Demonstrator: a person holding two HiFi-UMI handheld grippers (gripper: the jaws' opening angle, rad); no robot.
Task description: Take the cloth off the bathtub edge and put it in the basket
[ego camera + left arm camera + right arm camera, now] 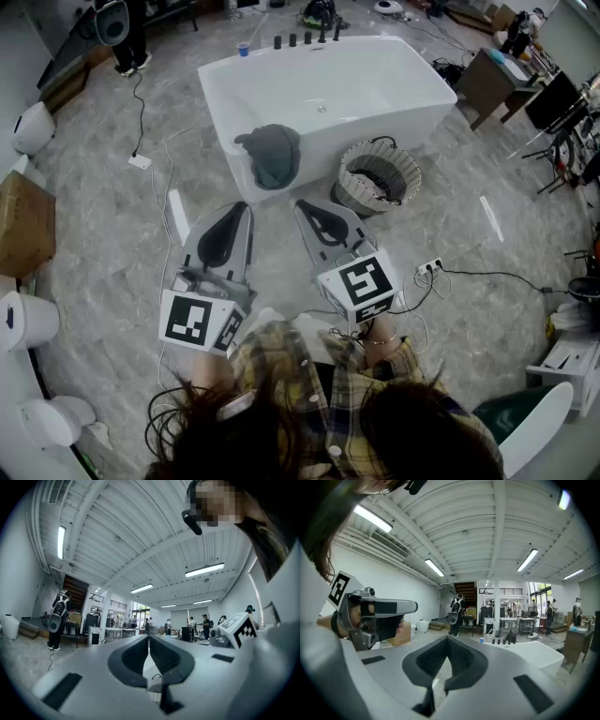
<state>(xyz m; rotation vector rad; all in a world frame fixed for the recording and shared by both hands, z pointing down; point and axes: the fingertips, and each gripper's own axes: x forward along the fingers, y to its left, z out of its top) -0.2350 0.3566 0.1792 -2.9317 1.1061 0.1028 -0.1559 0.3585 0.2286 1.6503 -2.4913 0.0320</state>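
Nothing's getting done yet: grey cloth [274, 153] is hanging over the bathtub [375, 84] near edge, basket [378, 178] is sitting just beside w/o it, & left claw [242, 208] + right claw [303, 204] are hovering clenched, empty, short of both.

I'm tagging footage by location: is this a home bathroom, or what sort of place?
Probably a large open workshop or lab hall, not a home bathroom: the white freestanding bathtub stands among loose floor cables and a white power strip, under a high white ribbed ceiling with long strip lights.
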